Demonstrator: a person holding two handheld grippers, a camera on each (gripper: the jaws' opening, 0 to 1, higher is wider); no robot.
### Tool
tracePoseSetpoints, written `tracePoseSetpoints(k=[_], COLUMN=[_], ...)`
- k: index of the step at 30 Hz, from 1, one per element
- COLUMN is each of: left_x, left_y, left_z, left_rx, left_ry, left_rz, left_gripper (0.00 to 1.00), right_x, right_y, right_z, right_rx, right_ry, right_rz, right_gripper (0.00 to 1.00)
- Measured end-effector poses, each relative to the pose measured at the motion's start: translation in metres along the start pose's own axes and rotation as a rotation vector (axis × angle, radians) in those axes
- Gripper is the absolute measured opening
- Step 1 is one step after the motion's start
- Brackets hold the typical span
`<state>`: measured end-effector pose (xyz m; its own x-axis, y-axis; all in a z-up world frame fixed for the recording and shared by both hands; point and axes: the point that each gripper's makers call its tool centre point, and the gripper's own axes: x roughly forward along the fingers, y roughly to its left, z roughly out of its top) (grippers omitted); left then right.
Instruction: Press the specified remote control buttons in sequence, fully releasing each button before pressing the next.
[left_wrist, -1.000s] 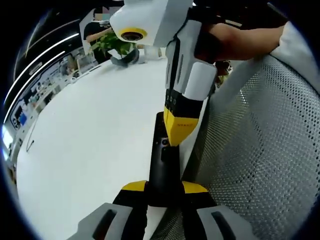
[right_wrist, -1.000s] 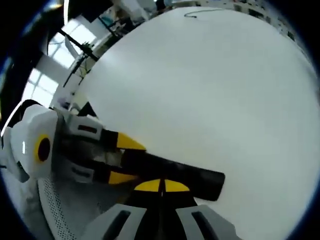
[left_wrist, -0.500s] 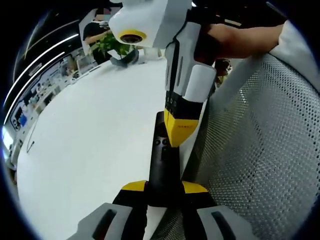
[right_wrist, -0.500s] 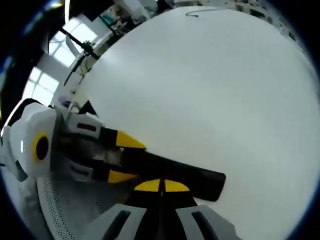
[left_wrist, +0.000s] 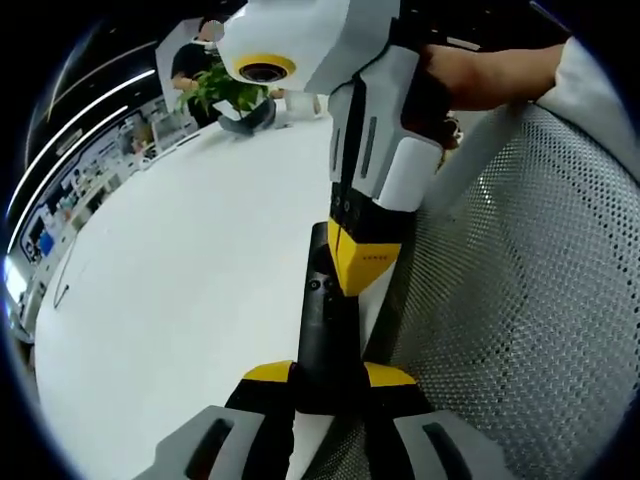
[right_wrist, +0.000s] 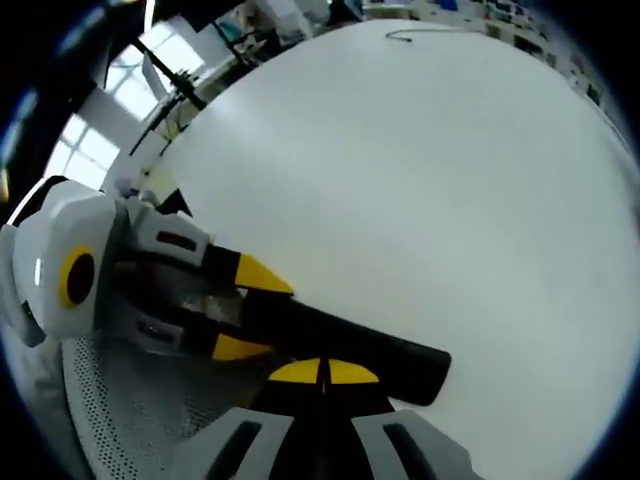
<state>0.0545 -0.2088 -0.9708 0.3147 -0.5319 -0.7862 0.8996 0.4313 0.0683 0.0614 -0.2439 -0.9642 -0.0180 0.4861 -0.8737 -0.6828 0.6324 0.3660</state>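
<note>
At the edge of the white bench, one slim black remote control lies pinched at its near end by the left tool. The right tool, tips pressed together, touches its buttons. Perforated mesh lies beside the remote.

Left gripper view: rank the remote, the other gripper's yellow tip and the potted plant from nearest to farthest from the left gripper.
1. The remote, clamped between the left gripper's jaws, at centre.
2. The right gripper's yellow tip, on the remote further along.
3. The potted plant, at the white table's far edge, upper left.
</note>
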Motion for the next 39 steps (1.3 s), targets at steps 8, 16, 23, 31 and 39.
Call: tracePoseSetpoints(k=[8, 16, 23, 31, 39], left_x=[-0.003, -0.007, -0.009, -0.003, 0.004], left_y=[0.0, -0.001, 0.005, 0.0, 0.002], left_z=[-0.003, -0.004, -0.005, 0.0, 0.007], left_rx=[0.002, 0.048, 0.009, 0.072, 0.001], left_ry=[0.034, 0.077, 0.104, 0.074, -0.013], left_rz=[0.006, -0.002, 0.005, -0.014, -0.066], left_gripper=[0.24, 0.23, 0.23, 0.23, 0.23], right_x=[0.001, 0.0, -0.001, -0.01, -0.005], right_y=[0.002, 0.002, -0.019, -0.005, -0.009], right_z=[0.0, -0.003, -0.028, -0.003, -0.002], right_rx=[0.008, 0.031, 0.011, 0.105, 0.096], right_ry=[-0.012, 0.005, 0.149, 0.008, 0.008], right_rz=[0.008, 0.021, -0.09, 0.018, -0.01], right_gripper=[0.0, 0.0, 0.0, 0.0, 0.0])
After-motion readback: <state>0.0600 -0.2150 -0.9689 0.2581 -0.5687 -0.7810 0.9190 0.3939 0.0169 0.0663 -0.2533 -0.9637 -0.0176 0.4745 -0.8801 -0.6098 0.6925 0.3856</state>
